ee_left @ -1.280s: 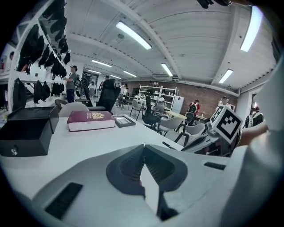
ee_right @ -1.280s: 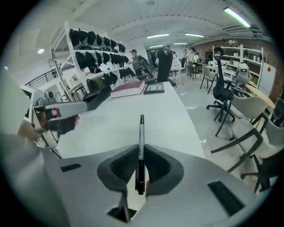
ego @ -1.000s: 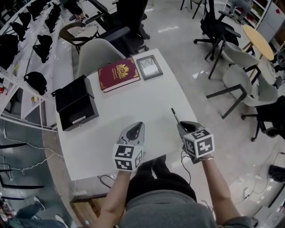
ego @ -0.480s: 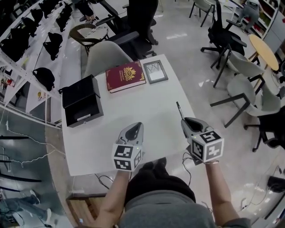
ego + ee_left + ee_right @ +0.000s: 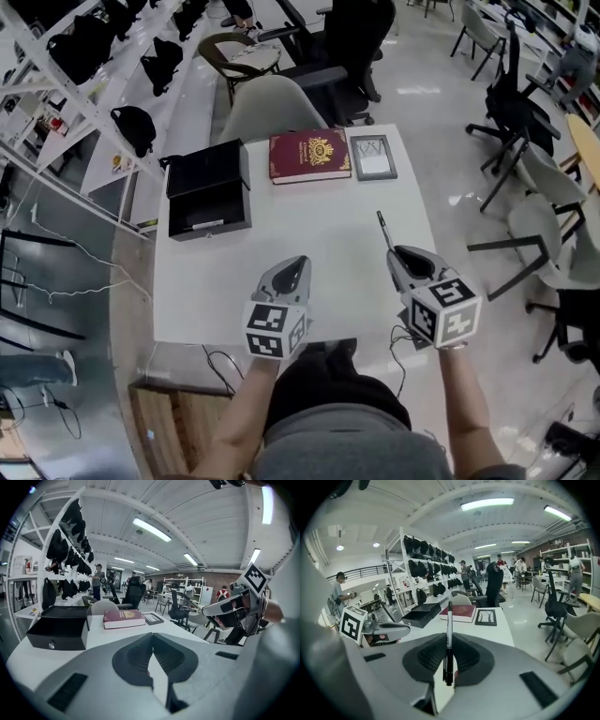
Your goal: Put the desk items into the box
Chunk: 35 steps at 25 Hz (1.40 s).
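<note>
Both grippers are over the near edge of the white, smooth-topped table (image 5: 309,234). My right gripper (image 5: 449,637) is clamped on one slim pen (image 5: 449,644) with a black and white barrel. It stands upright between the ribbed dark pads, a grip only the right gripper view shows. From the head view, just the pen's thin front end (image 5: 383,230) pokes out past the grey jaw shells. My left gripper (image 5: 152,637) has its jaws together at the tips with nothing between them. Its rounded grey body (image 5: 300,262) lies left of the right one, well apart. Items on the table, far side: one black rectangular box (image 5: 208,230), open with the lid raised behind; one maroon hardcover book (image 5: 309,155) with a gold emblem, lying flat; and one small dark-rimmed picture frame (image 5: 372,157) just beside the book. The left gripper view adds the box's matte front wall (image 5: 56,637) with a small round fitting. The head view alone looks into its tray, where there is a pale strip.
</note>
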Each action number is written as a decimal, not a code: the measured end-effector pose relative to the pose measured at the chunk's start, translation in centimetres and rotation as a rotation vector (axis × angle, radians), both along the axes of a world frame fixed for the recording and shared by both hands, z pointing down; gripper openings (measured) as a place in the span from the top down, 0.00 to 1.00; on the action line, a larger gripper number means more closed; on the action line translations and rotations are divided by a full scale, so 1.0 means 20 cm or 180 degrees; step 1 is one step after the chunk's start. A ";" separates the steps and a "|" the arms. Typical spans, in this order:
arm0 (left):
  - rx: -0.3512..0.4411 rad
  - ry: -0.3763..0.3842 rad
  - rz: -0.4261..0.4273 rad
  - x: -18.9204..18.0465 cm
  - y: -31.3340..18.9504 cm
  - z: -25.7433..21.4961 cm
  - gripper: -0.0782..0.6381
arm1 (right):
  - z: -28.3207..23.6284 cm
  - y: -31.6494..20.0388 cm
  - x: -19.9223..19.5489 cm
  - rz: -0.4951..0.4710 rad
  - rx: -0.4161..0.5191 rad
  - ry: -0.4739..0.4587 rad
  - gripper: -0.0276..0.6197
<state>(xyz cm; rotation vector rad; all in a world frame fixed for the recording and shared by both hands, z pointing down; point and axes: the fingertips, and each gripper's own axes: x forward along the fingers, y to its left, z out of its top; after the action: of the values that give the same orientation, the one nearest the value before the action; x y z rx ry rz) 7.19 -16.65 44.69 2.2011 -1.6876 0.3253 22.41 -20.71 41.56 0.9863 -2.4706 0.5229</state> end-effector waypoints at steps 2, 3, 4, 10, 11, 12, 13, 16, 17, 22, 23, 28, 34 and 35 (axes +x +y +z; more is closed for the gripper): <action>0.0007 -0.0012 -0.0089 -0.06 0.02 -0.01 0.88 | 0.00 0.00 -0.09 -0.0142 0.0009 0.0000 0.89; 0.0011 -0.0022 -0.0136 -0.09 0.03 -0.02 0.88 | -0.01 0.01 -0.13 -0.0211 0.0010 0.0000 0.88; 0.0013 -0.0031 -0.0187 -0.13 0.05 -0.02 0.88 | -0.01 0.01 -0.18 -0.0279 0.0011 -0.0003 0.88; 0.0032 -0.0045 -0.0487 -0.36 0.12 -0.02 0.88 | -0.03 0.04 -0.47 -0.0669 0.0079 0.0011 0.88; 0.0032 -0.0049 -0.0518 -0.40 0.14 -0.02 0.88 | -0.04 0.04 -0.51 -0.0716 0.0094 0.0020 0.88; 0.0028 -0.0050 -0.0549 -0.45 0.15 -0.02 0.88 | -0.04 0.05 -0.56 -0.0755 0.0105 0.0027 0.88; 0.0023 -0.0046 -0.0581 -0.49 0.16 -0.01 0.88 | -0.05 0.06 -0.61 -0.0790 0.0113 0.0031 0.88; 0.0013 -0.0019 -0.0684 -0.63 0.20 0.00 0.88 | -0.06 0.07 -0.76 -0.0889 0.0141 0.0042 0.88; 0.0016 -0.0008 -0.0717 -0.68 0.21 0.00 0.88 | -0.07 0.07 -0.80 -0.0925 0.0155 0.0049 0.88; 0.0035 0.0021 -0.0872 -0.91 0.25 0.00 0.88 | -0.09 0.08 -1.06 -0.1121 0.0246 0.0107 0.88; 0.0035 0.0023 -0.0905 -0.95 0.26 0.00 0.88 | -0.10 0.09 -1.11 -0.1164 0.0271 0.0125 0.88; 0.0042 0.0018 -0.1066 -1.17 0.31 0.00 0.88 | -0.10 0.10 -1.35 -0.1379 0.0375 0.0230 0.88; 0.0039 0.0016 -0.1218 -1.40 0.37 0.02 0.88 | -0.07 0.08 -1.60 -0.1529 0.0439 0.0332 0.88; 0.0040 0.0024 -0.1239 -1.44 0.37 0.02 0.88 | -0.07 0.07 -1.63 -0.1549 0.0444 0.0346 0.88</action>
<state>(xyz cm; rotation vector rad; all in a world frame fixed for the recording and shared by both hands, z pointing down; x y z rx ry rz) -21.58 -9.23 45.11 1.8212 -2.0632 0.2033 -10.27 -19.31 40.21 0.4143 -2.5469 0.1351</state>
